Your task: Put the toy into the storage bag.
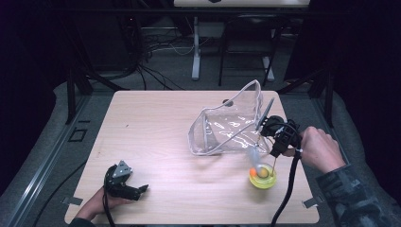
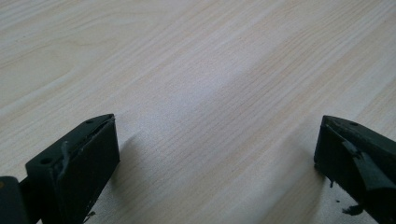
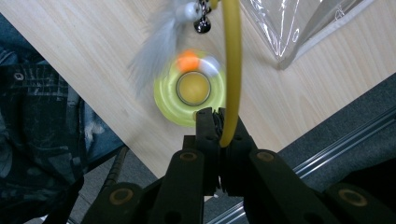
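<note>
A yellow round toy base (image 1: 263, 178) with an orange ball (image 3: 188, 60) on it stands near the table's front right. From the base rises a thin yellow rod (image 3: 232, 70), and my right gripper (image 3: 219, 121) is shut on it just above the base. A grey feather (image 3: 156, 44) and a small bell (image 3: 202, 25) hang off the rod's top, blurred. In the high view the right gripper (image 1: 276, 150) sits beside a clear plastic bag (image 1: 227, 127). My left gripper (image 1: 139, 190) rests at the table's front left, jaws open over bare wood (image 2: 217, 154).
The clear bag (image 3: 299, 23) stands open at the table's right middle, close behind the toy. The wooden table (image 1: 151, 123) ends just right of the toy, with grey floor below. A camouflage sleeve (image 1: 350, 189) comes in from the lower right. Cables and stand legs lie beyond the far edge.
</note>
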The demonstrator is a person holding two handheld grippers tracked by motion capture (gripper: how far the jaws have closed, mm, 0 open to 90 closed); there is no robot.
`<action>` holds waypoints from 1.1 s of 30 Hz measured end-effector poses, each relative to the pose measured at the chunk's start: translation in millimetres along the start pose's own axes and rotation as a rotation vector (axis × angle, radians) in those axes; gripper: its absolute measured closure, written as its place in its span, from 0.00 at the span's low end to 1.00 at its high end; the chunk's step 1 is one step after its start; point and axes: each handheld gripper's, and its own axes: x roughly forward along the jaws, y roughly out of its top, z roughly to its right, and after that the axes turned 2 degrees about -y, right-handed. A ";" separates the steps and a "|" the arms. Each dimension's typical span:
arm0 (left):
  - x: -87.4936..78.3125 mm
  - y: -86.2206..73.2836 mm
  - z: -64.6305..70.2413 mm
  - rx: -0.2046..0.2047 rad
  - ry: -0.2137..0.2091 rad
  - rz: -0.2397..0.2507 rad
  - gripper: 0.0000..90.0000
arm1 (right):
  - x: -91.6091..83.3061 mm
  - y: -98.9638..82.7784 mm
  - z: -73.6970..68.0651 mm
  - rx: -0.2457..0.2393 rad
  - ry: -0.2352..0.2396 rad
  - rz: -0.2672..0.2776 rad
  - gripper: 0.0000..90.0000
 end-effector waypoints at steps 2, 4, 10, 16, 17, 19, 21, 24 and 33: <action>0.0 0.0 -0.1 0.001 -0.001 0.000 0.00 | -2.0 -1.5 1.3 0.011 -0.006 0.000 0.97; 0.0 0.0 0.0 0.001 0.000 0.000 0.00 | -2.9 -2.8 3.1 0.011 -0.011 -0.004 0.97; -0.2 -0.2 0.1 0.002 0.002 0.001 0.00 | -4.6 -6.5 11.7 0.038 -0.028 -0.004 0.97; -0.5 -0.8 0.7 -0.002 0.004 0.002 0.00 | -7.8 -9.1 19.9 0.055 -0.035 -0.005 0.97; -0.5 -0.8 0.7 -0.002 0.004 0.002 0.00 | -9.2 -9.1 21.3 0.054 -0.043 -0.008 0.97; -0.4 -0.8 0.8 -0.003 0.002 0.004 0.00 | -11.2 -9.0 23.6 0.055 -0.046 -0.012 0.97; -0.3 -0.8 0.8 -0.005 0.000 0.004 0.00 | -12.9 -9.0 25.5 0.060 -0.049 -0.010 0.97; -0.4 -0.8 0.8 -0.005 0.001 0.004 0.00 | -14.0 -8.6 29.7 0.082 -0.052 -0.007 0.97; -0.5 -0.7 0.6 -0.002 0.002 0.002 0.00 | -18.9 -7.2 42.3 0.105 -0.063 -0.018 0.97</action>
